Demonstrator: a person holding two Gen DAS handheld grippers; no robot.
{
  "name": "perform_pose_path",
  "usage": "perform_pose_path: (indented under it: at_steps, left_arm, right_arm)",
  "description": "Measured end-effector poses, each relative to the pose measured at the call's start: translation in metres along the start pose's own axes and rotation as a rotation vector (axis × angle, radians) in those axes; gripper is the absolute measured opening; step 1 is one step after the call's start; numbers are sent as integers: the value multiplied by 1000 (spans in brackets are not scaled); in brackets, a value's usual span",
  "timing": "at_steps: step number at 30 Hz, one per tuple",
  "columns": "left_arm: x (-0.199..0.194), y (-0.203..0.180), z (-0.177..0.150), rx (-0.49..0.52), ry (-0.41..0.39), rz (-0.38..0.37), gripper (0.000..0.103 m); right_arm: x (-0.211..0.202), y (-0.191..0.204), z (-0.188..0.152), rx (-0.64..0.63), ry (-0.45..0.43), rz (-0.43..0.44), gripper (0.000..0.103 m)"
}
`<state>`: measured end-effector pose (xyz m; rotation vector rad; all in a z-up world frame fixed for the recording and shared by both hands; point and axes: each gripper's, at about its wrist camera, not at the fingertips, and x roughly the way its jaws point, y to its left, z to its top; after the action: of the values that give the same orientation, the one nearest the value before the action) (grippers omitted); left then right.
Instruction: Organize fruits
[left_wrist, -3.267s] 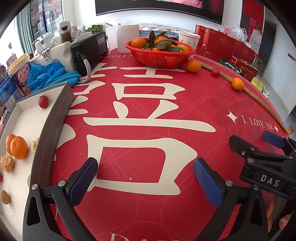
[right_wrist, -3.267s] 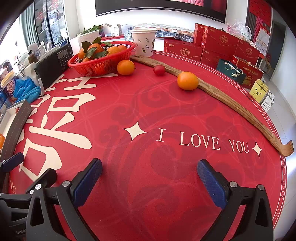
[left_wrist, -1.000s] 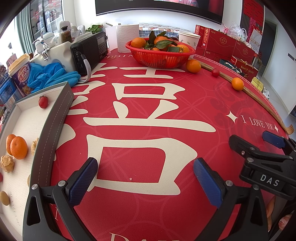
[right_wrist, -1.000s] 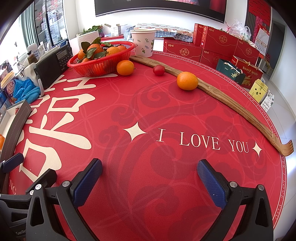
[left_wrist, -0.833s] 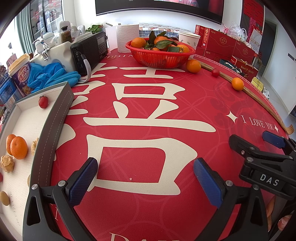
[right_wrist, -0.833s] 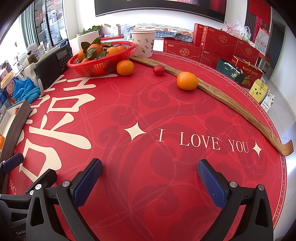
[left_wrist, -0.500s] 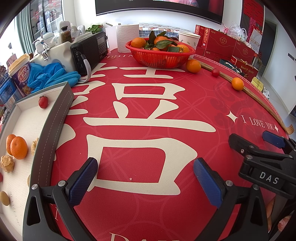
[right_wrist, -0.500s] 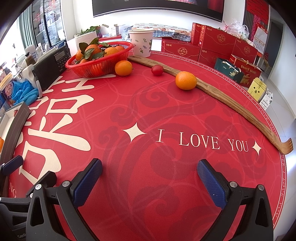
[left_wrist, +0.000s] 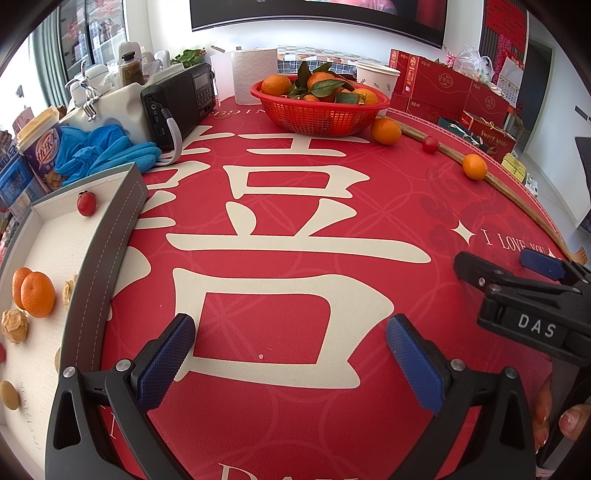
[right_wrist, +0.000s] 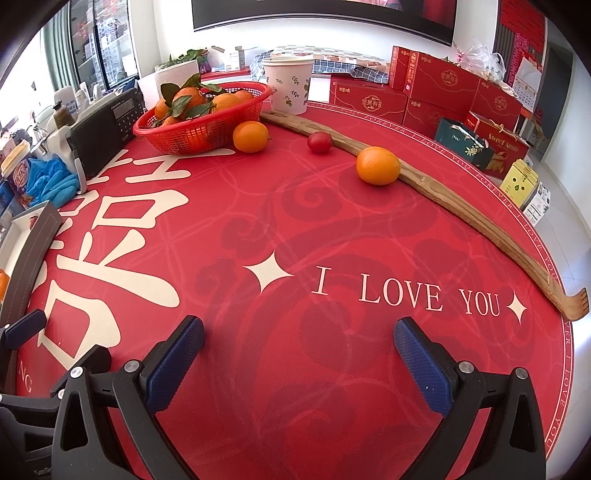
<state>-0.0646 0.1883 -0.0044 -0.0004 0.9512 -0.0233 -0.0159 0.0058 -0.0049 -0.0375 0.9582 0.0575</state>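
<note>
While nothing sits between either pair of blue-padded fingers, both tools hover low over the round red printed tablecloth (right_wrist: 332, 229): left gripper (left_wrist: 288, 354) spread wide and empty, right gripper (right_wrist: 299, 350) likewise wide apart and holding nothing. Probably poised that way to straddle a round fruit from above.

Loose on the cloth, far side: one orange citrus fruit (right_wrist: 250, 137) just beside the red plastic mesh basket (right_wrist: 199, 133) heaped with leafy oranges, a small red cherry tomato (right_wrist: 320, 142) touching the long curved wooden back-scratcher (right_wrist: 461, 206), and a second orange citrus fruit (right_wrist: 378, 165) resting against that same stick. Likely stopped there by the wood acting as a kerb against rolling off.

Off to the left, a grey-walled, white-floored tray (left_wrist: 110, 229) already holding two oranges (left_wrist: 35, 293), a red cherry tomato (left_wrist: 86, 204) in its far corner, and some pale brown nuts. Seemingly the sorting destination, hence parked within the left tool's reach.

Closest candidate for the right tool, by position: the second citrus by the stick. Smooth and round, so apt to roll if nudged off-centre.
</note>
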Motion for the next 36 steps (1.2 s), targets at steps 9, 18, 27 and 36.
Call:
perform_pose_path:
  at_steps: [9, 18, 27, 36]
  left_arm:
    - [0, 0, 0, 0, 0, 0, 103]
    - [0, 0, 0, 0, 0, 0, 103]
    - [0, 0, 0, 0, -1, 0, 103]
    - [-1, -10, 6, 50, 3, -62, 97]
  right_arm:
    - [26, -23, 39, 68, 3, -43, 103]
    - [41, -54, 85, 147, -33, -113, 103]
    - [52, -43, 100, 78, -54, -194, 40]
    - [3, -64, 45, 165, -55, 12, 40]
